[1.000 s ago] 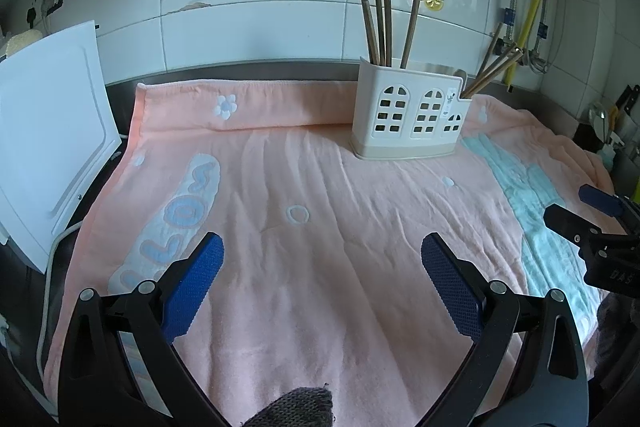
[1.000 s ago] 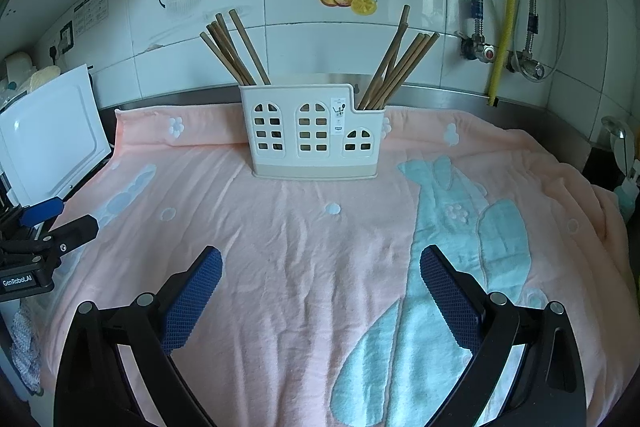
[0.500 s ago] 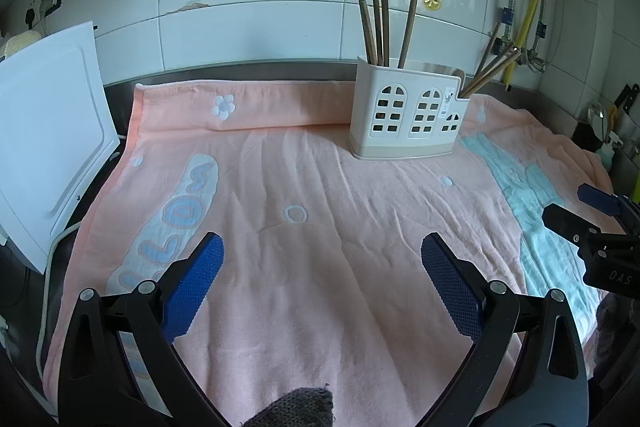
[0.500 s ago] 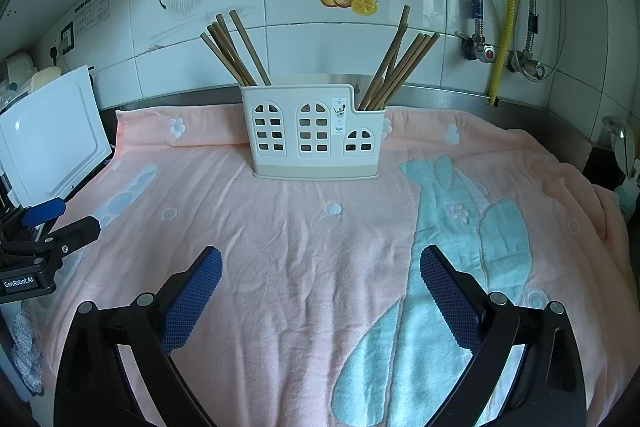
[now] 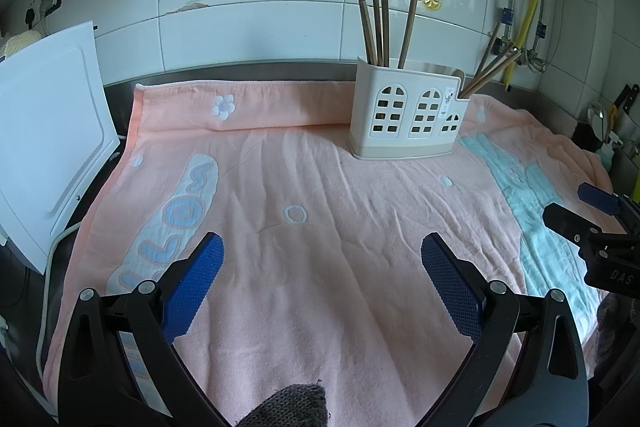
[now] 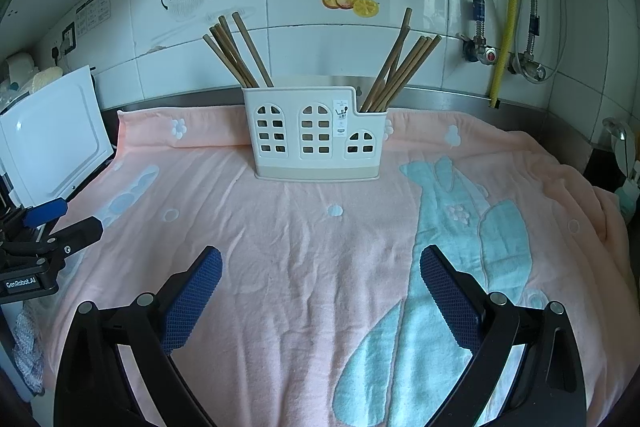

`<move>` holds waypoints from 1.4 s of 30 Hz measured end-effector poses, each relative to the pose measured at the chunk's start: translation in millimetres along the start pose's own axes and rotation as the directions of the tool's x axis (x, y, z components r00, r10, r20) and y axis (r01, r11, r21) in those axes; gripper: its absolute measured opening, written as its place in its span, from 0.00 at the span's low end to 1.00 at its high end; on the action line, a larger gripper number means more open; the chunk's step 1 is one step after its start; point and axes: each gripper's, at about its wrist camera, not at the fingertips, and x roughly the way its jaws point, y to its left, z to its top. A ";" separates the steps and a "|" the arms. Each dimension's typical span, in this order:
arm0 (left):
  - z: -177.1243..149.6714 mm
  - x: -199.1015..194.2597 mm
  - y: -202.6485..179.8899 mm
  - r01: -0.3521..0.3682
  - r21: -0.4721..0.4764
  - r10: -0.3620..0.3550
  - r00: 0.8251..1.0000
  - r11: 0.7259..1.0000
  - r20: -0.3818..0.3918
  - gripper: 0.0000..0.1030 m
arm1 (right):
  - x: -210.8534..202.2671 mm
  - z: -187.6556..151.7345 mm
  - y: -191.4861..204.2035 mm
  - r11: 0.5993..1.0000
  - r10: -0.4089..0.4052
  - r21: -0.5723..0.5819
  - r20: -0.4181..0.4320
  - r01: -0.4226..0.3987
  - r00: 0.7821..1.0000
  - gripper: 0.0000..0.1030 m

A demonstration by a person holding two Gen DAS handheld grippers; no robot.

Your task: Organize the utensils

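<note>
1. Chopsticks are found only in the white holder [image 6: 316, 133]: one bundle [image 6: 236, 53] at its left end, another [image 6: 400, 67] at its lowered right end. None are seen lying on the pink towel [image 6: 304, 251] in front of the holder.
2. Compared with a second ago, almost nothing has changed: the holder sits slightly differently in the left view, and both tools are kept at the same wide spread. No utensil has been moved, so it is judged that sorting is either finished or paused.
3. The left tool [image 5: 322, 283] is held open and empty, well in front of the holder and to its left. The right tool [image 6: 320, 297] is likewise open and empty, squarely in front of the holder.
4. In the right view the holder is faced head-on, so both bundles are separated clearly, and the left tool is seen at the holder's far left.
5. In the left view the holder [image 5: 406, 115] is seen obliquely; a white board [image 5: 48, 143] far left of it is shown more fully.
</note>
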 end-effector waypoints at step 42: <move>2.1 1.2 3.5 0.013 -0.014 -0.013 1.000 1.000 0.006 0.95 | 0.1 0.4 2.2 1.000 0.007 -0.002 0.006 -0.007 1.000 0.93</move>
